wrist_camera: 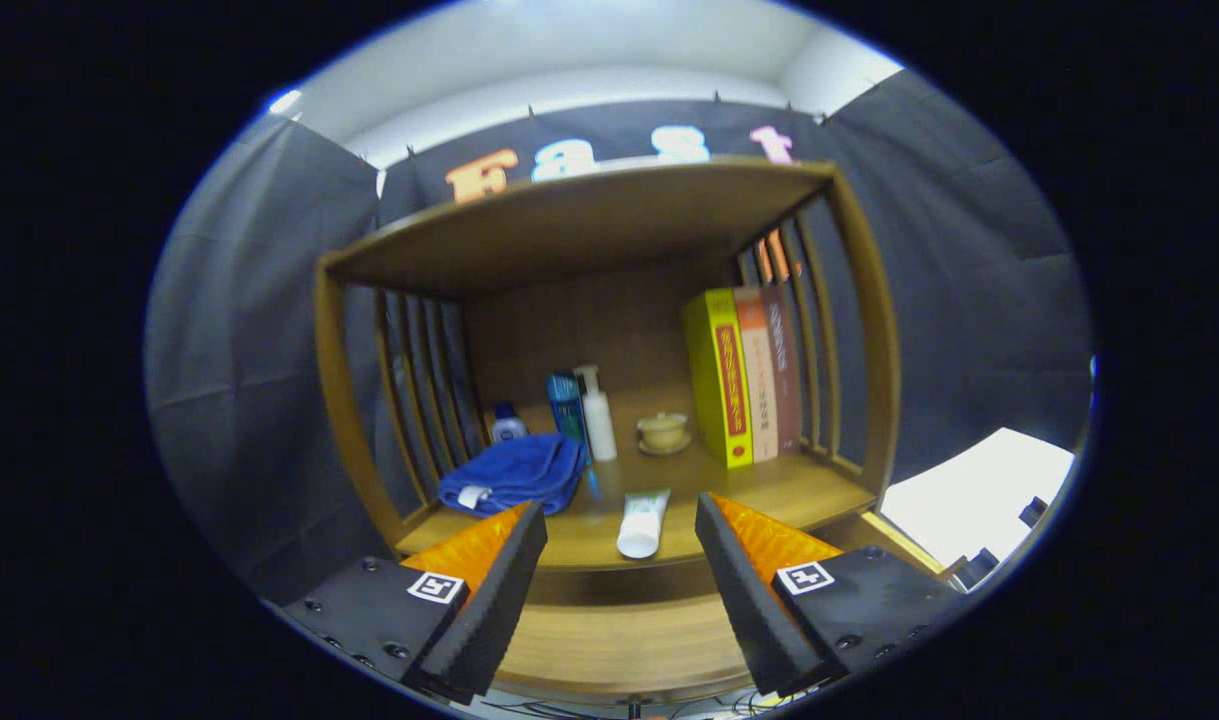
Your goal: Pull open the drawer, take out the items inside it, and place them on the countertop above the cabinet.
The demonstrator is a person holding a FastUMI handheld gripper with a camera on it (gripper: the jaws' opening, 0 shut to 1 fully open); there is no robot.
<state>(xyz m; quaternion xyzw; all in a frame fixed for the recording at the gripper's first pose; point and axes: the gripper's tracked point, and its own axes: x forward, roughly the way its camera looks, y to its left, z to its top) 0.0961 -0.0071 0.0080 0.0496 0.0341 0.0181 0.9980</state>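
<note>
tube: a white tube with a green end (643,523) lies on the wooden surface (799,490) above the cabinet, near its front edge, cap end toward the camera, just ahead of the gap between the jaws.
jaws: the gripper (619,525) stands wide apart and holds nothing; its black ribbed fingers (509,575) flank the tube without touching it.
drawer: a dark recess and a wooden front panel (619,645) sit below the surface edge, between the fingers; whether the drawer is open or closed cannot be told.
towel: a folded blue towel (514,472) lies on the surface to the left, just beyond the left finger.
bottles: a white pump bottle (597,412) stands upright behind the tube, touching or just beside a blue box (567,405); a small blue-capped bottle (507,422) stands behind the towel.
cup: a pale cup on a saucer (662,433) sits near the back, between the pump bottle and the books.
books: a yellow book and two others (744,385) stand upright against the right slats.
shelf frame: a wooden top board (579,225) spans overhead on slatted sides.
</note>
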